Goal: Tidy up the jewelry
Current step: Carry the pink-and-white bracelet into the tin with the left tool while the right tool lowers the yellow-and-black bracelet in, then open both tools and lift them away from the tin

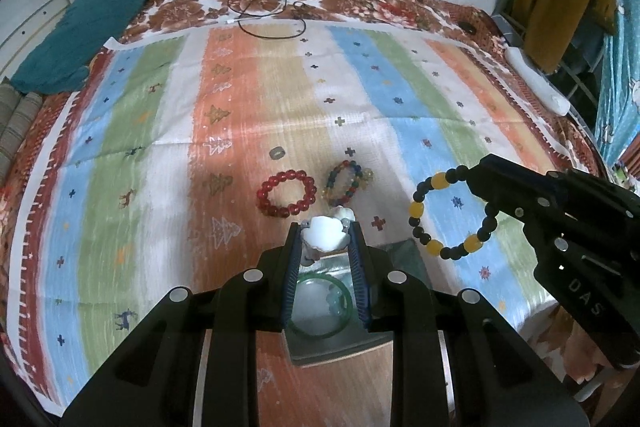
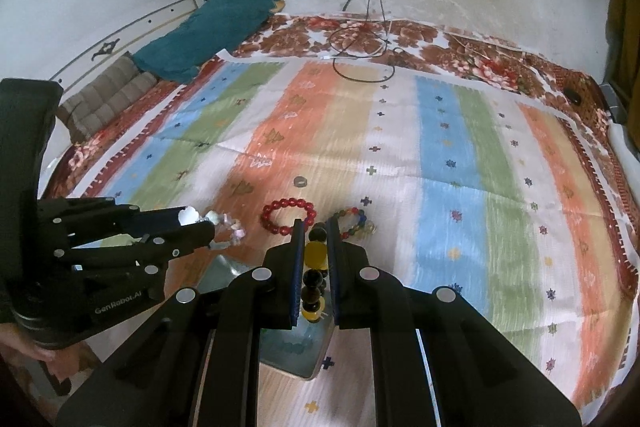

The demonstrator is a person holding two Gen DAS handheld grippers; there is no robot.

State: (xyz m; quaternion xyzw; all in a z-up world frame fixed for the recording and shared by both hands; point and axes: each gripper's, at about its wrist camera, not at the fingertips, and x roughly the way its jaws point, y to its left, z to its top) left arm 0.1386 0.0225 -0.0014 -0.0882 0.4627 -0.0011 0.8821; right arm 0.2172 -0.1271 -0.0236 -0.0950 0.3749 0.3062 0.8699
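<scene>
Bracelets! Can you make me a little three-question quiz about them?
1. True or false: the right hand-held gripper holds a black-and-yellow bracelet.
2. What colour is the bracelet lying beside the multicoloured bracelet?
3. Pick one. The green bangle is: A) in the tray, B) on the pillow, C) in the left hand-held gripper.

Key: 1 true. 2 red: the red bracelet. 3 A.
</scene>
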